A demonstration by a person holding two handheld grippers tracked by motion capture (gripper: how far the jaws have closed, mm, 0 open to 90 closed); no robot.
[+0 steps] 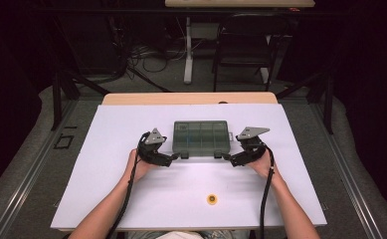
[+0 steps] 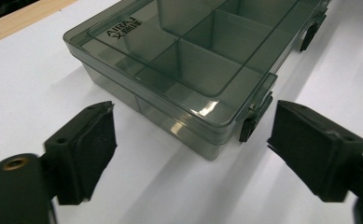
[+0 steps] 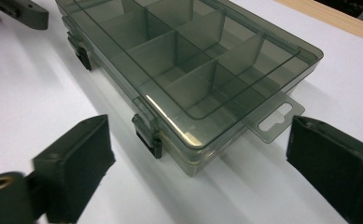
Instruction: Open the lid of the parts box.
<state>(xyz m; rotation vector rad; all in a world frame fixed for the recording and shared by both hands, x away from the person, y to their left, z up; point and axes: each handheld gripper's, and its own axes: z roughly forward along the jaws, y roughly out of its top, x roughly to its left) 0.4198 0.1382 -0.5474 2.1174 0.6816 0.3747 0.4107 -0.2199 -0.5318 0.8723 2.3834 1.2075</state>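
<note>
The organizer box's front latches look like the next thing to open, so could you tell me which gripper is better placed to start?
Probably the left gripper: a latch sits between its open jaws, while the right gripper straddles the box corner.

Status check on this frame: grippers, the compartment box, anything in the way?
Left gripper open, right gripper open, each at a front corner. Compartment box lid down, latches untouched. Yellow disc lies apart, nearer the person.

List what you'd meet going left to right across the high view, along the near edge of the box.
Left tool → left latch → right latch → right tool. All four lie along the near edge of the box.
</note>
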